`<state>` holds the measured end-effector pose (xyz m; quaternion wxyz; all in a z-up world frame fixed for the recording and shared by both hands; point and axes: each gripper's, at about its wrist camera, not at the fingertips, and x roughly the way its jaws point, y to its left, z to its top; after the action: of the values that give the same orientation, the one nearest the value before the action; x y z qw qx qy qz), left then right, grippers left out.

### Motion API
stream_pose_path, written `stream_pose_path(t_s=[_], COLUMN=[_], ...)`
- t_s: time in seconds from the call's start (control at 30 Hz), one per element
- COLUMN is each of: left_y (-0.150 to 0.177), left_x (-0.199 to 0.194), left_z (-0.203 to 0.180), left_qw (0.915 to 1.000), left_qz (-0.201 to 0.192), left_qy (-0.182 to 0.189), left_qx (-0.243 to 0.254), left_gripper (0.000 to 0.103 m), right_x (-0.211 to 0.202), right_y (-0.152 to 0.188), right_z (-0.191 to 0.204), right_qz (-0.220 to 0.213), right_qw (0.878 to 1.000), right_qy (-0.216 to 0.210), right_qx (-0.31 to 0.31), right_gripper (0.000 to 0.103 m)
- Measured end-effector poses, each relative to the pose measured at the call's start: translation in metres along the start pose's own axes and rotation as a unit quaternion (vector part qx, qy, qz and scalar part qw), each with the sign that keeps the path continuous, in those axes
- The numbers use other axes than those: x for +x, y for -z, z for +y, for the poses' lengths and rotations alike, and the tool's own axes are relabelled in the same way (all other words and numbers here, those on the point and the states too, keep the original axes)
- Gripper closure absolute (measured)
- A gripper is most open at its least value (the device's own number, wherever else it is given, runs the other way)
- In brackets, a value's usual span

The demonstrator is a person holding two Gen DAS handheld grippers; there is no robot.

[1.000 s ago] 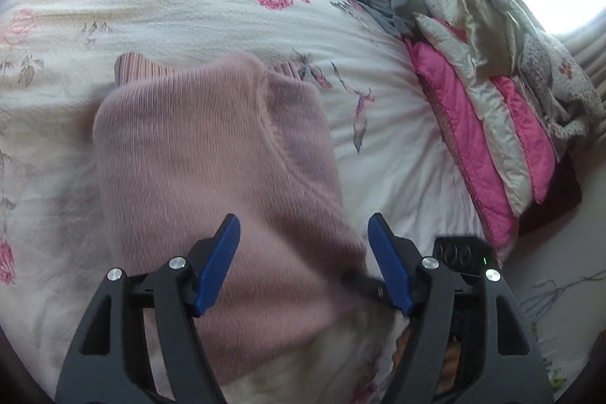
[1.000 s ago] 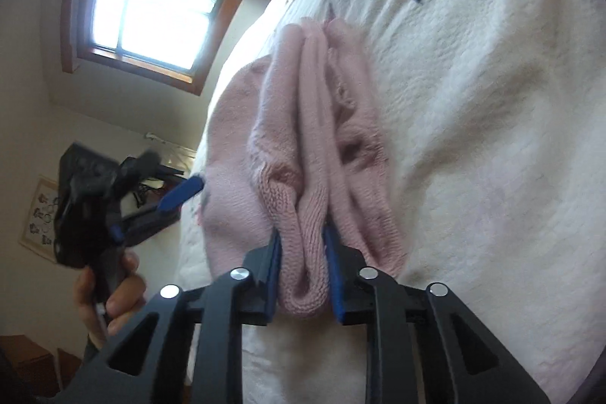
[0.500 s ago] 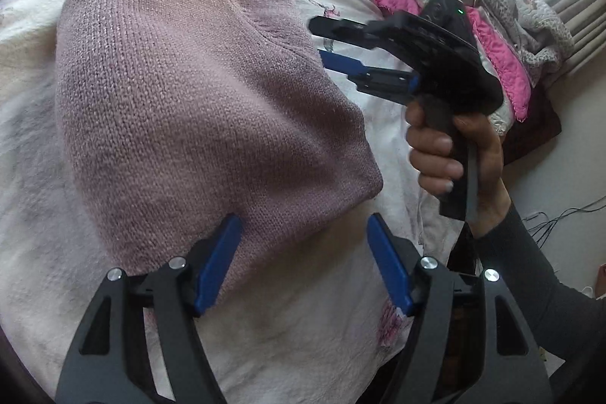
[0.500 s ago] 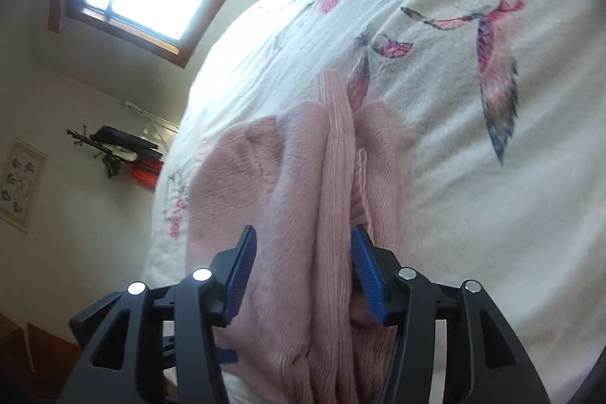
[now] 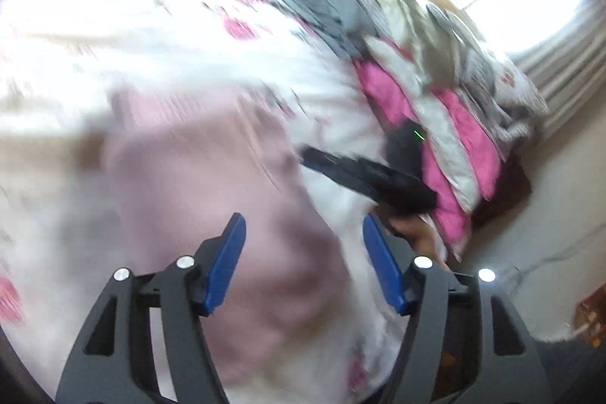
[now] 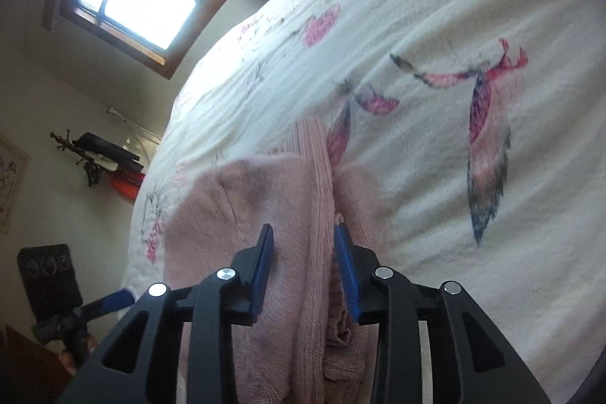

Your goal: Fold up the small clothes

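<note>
Both grippers have backed off the folded pink sweater (image 5: 212,199).
In the left wrist view, blurred, my left gripper (image 5: 303,264) hangs spread and empty above the sweater on the bedspread (image 5: 113,36). In the right wrist view, my right gripper (image 6: 305,271) straddles the ribbed fold, jaws parted; I should press edges flat before lifting away.

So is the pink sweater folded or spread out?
Folded: the sweater lies bunched in stacked layers on the bed.
</note>
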<state>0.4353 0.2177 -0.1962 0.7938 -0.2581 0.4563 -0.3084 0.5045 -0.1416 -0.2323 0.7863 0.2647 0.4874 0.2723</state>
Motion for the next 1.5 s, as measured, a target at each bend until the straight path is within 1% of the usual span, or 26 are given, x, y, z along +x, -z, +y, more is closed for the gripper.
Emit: stream_pose_path(t_s=[0.1, 0.13, 0.17, 0.2, 0.23, 0.3, 0.37, 0.47, 0.53, 0.63, 0.77, 0.8, 0.87, 0.93, 0.97, 1.0, 1.07, 1.1, 1.17, 1.2, 1.23, 1.27, 1.33, 1.37, 1.4, 1.5], left_y=[-0.029, -0.032, -0.036, -0.036, -0.036, -0.037, -0.036, -0.03, -0.031, -0.038, -0.034, -0.031, -0.024, -0.017, -0.014, -0.014, -0.015, -0.015, -0.008, -0.003, 0.004, 0.011, 0.024, 0.026, 0.026, 0.03], left_x=[0.005, 0.011, 0.019, 0.024, 0.03, 0.034, 0.04, 0.054, 0.048, 0.028, 0.005, 0.009, 0.026, 0.049, 0.054, 0.053, 0.043, 0.035, 0.022, 0.018, 0.021, 0.03, 0.05, 0.05, 0.044, 0.019], left_z=[0.037, 0.049, 0.056, 0.06, 0.061, 0.064, 0.067, 0.061, 0.065, 0.055, 0.019, 0.012, 0.014, 0.038, 0.051, 0.059, 0.062, 0.057, 0.036, 0.024, 0.016, 0.014, 0.029, 0.039, 0.045, 0.023], left_qw=[0.9992, 0.9985, 0.998, 0.9979, 0.9978, 0.9979, 0.998, 0.9987, 0.9981, 0.9986, 0.9996, 0.9997, 0.9997, 0.9971, 0.9963, 0.9962, 0.9965, 0.9972, 0.999, 0.9994, 0.9994, 0.9987, 0.9952, 0.9946, 0.9955, 0.9986], left_qz=[0.012, 0.021, 0.031, 0.034, 0.034, 0.023, 0.015, 0.011, 0.006, -0.003, -0.018, -0.009, 0.024, 0.057, 0.064, 0.062, 0.051, 0.04, 0.026, 0.025, 0.031, 0.05, 0.083, 0.085, 0.076, 0.047], left_qy=[-0.017, -0.02, -0.016, -0.018, -0.022, -0.006, 0.003, -0.024, -0.009, -0.022, 0.018, 0.02, -0.002, -0.049, -0.049, -0.044, -0.028, -0.029, 0.001, 0.015, 0.013, -0.008, -0.051, -0.06, -0.047, -0.021], left_qx=[-0.036, -0.047, -0.053, -0.053, -0.052, -0.06, -0.061, -0.043, -0.061, -0.048, -0.014, -0.003, 0.004, -0.013, -0.029, -0.044, -0.061, -0.055, -0.036, -0.021, -0.005, 0.003, 0.006, -0.008, -0.032, -0.017], left_gripper=[0.04, 0.04, 0.041, 0.041, 0.041, 0.045, 0.05, 0.05, 0.057, 0.062, 0.06, 0.059, 0.059, 0.07, 0.08, 0.083, 0.08, 0.073, 0.073, 0.072, 0.07, 0.07, 0.101, 0.102, 0.103, 0.07], right_x=[0.018, 0.025, 0.034, 0.035, 0.029, 0.008, 0.004, 0.025, 0.022, 0.011, 0.017, 0.02, 0.019, 0.008, -0.005, -0.018, -0.032, -0.032, -0.019, -0.008, -0.001, 0.001, -0.008, -0.018, -0.027, -0.052], right_y=[-0.013, -0.009, -0.008, -0.005, -0.006, -0.006, -0.008, -0.003, -0.002, -0.003, -0.004, -0.003, 0.0, 0.004, 0.009, 0.016, 0.036, 0.045, 0.064, 0.069, 0.072, 0.073, 0.072, 0.073, 0.076, 0.09], right_z=[0.006, 0.006, 0.005, 0.007, 0.009, 0.009, -0.003, -0.023, -0.021, -0.016, -0.01, -0.012, -0.017, -0.012, -0.01, -0.005, 0.006, 0.011, 0.012, 0.007, -0.004, -0.017, -0.025, -0.022, -0.017, -0.001], right_qz=[0.032, 0.055, 0.077, 0.075, 0.056, 0.009, -0.003, 0.03, 0.031, 0.032, 0.035, 0.036, 0.036, 0.012, -0.005, -0.014, -0.001, 0.013, 0.053, 0.063, 0.066, 0.066, 0.055, 0.047, 0.042, 0.046], right_qw=[0.999, 0.998, 0.997, 0.997, 0.998, 1.0, 1.0, 0.999, 0.999, 0.999, 0.999, 0.999, 0.999, 1.0, 1.0, 1.0, 0.998, 0.997, 0.994, 0.994, 0.995, 0.995, 0.995, 0.996, 0.997, 0.993], right_qy=[0.017, 0.017, 0.017, 0.02, 0.024, 0.014, 0.016, 0.026, 0.007, -0.023, -0.008, -0.005, 0.006, 0.006, 0.0, -0.019, -0.064, -0.076, -0.076, -0.054, -0.052, -0.072, -0.082, -0.074, -0.071, -0.105], right_qx=[-0.004, -0.002, -0.006, -0.019, -0.028, -0.025, 0.0, 0.018, 0.015, 0.012, 0.009, 0.014, 0.022, 0.026, 0.023, 0.015, -0.013, -0.03, -0.063, -0.067, -0.051, -0.026, -0.002, -0.008, -0.013, -0.038], right_gripper=[0.05, 0.053, 0.063, 0.081, 0.088, 0.091, 0.091, 0.089, 0.089, 0.088, 0.088, 0.085, 0.069, 0.066, 0.066, 0.068, 0.07, 0.07, 0.076, 0.088, 0.098, 0.099, 0.099, 0.099, 0.095, 0.095])
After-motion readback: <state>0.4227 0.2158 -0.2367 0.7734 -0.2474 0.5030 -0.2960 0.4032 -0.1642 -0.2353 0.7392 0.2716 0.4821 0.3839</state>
